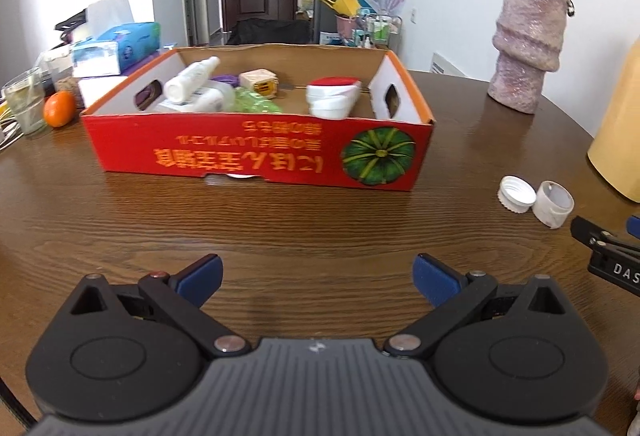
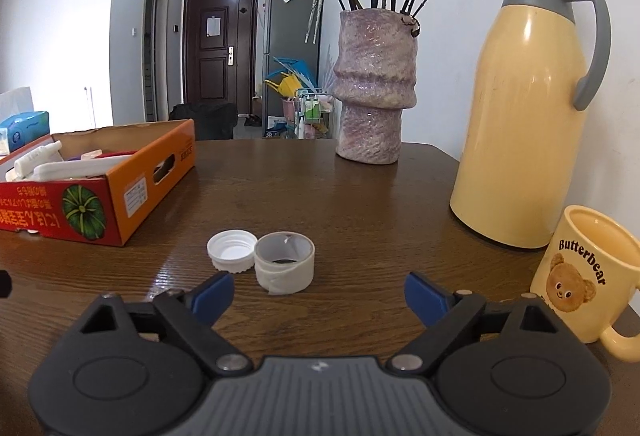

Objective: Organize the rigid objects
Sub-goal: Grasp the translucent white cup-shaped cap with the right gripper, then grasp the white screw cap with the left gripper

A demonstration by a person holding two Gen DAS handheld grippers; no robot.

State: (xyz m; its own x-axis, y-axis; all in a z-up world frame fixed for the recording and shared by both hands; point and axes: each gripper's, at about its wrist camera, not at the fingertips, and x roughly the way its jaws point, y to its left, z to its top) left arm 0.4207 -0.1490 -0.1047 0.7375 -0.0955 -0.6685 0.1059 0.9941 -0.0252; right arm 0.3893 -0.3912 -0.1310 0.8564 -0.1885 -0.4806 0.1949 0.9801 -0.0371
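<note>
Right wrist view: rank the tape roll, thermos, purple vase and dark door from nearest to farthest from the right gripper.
1. Tape roll: just ahead of the right gripper, slightly left.
2. Thermos: right side of table.
3. Purple vase: far table edge, centre.
4. Dark door: down the hallway, left.

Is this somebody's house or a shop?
Most likely a home, a dining spot in a flat. A pink vase of dried roses, a cream thermos jug and a yellow bear mug stand on the brown wooden table, with a dark front door behind.

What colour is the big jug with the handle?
The tall plastic thermos jug is pale yellow with grey handle, clearest in right wrist view.
</note>
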